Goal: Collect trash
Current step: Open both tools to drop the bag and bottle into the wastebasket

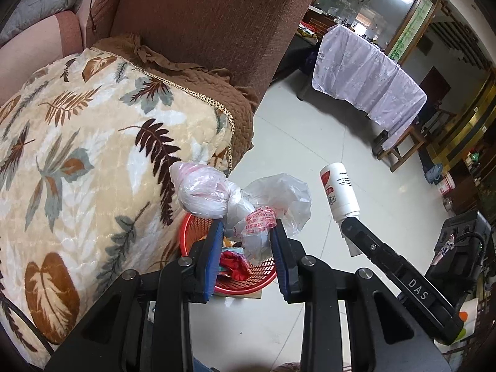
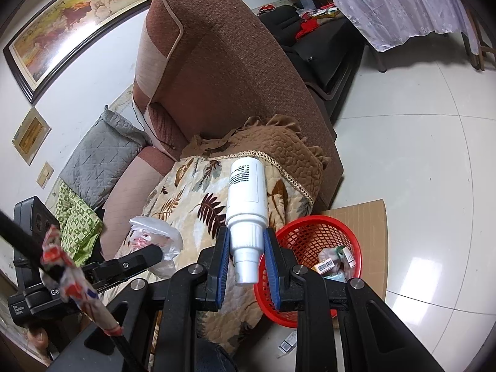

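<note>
- My left gripper (image 1: pixel 247 232) pinches a knotted clear plastic bag (image 1: pixel 248 204) between its blue pads, directly above the red mesh basket (image 1: pixel 198 226).
- My right gripper (image 2: pixel 247 249) clamps the neck of a white bottle (image 2: pixel 247 195), base pointing away, beside the basket's rim.
- The basket sits on the floor against the leaf-print blanket (image 1: pixel 93 142), wrappers already inside.

Counts: one red mesh basket (image 2: pixel 313 238) at 5 o'clock, one white bottle (image 2: pixel 247 204), one knotted plastic bag (image 1: pixel 235 207), two grippers, one brown sofa (image 2: pixel 232 62), two framed pictures at 10 o'clock.
</note>
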Demonstrator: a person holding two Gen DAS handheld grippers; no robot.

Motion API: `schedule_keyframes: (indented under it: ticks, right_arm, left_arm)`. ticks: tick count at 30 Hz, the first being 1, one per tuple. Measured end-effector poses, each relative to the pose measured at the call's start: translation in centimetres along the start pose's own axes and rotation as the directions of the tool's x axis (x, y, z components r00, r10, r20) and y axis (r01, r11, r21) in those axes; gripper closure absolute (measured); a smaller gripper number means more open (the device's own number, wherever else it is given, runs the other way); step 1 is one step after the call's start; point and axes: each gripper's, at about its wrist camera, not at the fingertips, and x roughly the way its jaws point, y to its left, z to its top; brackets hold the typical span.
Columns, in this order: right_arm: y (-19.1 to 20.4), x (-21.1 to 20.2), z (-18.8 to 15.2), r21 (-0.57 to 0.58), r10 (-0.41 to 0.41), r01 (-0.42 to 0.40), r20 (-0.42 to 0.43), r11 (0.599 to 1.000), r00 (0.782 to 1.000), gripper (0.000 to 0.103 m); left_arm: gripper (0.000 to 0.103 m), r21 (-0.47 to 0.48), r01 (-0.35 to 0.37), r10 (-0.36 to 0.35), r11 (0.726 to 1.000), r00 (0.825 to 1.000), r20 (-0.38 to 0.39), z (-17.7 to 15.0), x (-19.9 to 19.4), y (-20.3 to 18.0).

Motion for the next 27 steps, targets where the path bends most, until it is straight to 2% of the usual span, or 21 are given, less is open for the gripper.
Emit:
schedule_keyframes:
  ticks: [9, 11, 14, 16, 20, 22, 24, 27]
  right_arm:
    - [-0.1, 0.7, 0.2, 0.006, -0.004, 0.004, -0.005, 1.0, 1.0, 0.078]
    - [-0.3, 1.0, 0.3, 0.021, -0.005, 0.006, -0.007, 1.0, 1.0, 0.077]
    - [-0.8, 1.3, 0.3, 0.061, 0.003, -0.002, -0.019, 0.998, 1.0, 0.049]
    - [-0.8, 1.0, 0.3, 0.06, -0.001, 0.002, -0.009, 0.998, 1.0, 0.048]
    - [-0.3, 0.2, 0.3, 0.043, 0.002, -0.001, -0.001, 0.999, 1.0, 0.046]
    - [0.1, -0.4, 0.3, 0.035, -0.007, 0.007, 0.007, 0.999, 1.0, 0.041]
    - [0.6, -1.2, 0.3, 0.023, -0.018, 0.017, 0.014, 1.0, 1.0, 0.03]
    - [1.8, -2.7, 0.0, -0.006, -0.041, 0.041, 0.021, 0.999, 0.999, 0.024]
  left_arm:
    - [0.07, 0.025, -0.037, 0.037, 0.999, 0.999, 0.012, 0.3, 0.6, -0.3]
    - [0.062, 0.027, -0.049, 0.049, 0.998, 0.999, 0.019, 0.3, 0.9, -0.2]
    - [0.053, 0.047, -0.064, 0.064, 0.997, 0.998, -0.003, 0.3, 1.9, -0.2]
    - [0.051, 0.054, -0.075, 0.076, 0.996, 0.997, -0.01, -0.1, 2.2, -0.1]
    - [0.04, 0.067, -0.11, 0.109, 0.992, 0.994, 0.015, -1.0, 1.4, -0.2]
    - [0.037, 0.082, -0.144, 0.141, 0.986, 0.989, 0.04, -1.4, 0.5, -0.4]
    - [0.035, 0.09, -0.184, 0.178, 0.979, 0.982, 0.07, -1.9, -0.8, -0.6]
    - [0.031, 0.096, -0.231, 0.219, 0.968, 0.969, 0.117, -2.7, -3.0, -0.8]
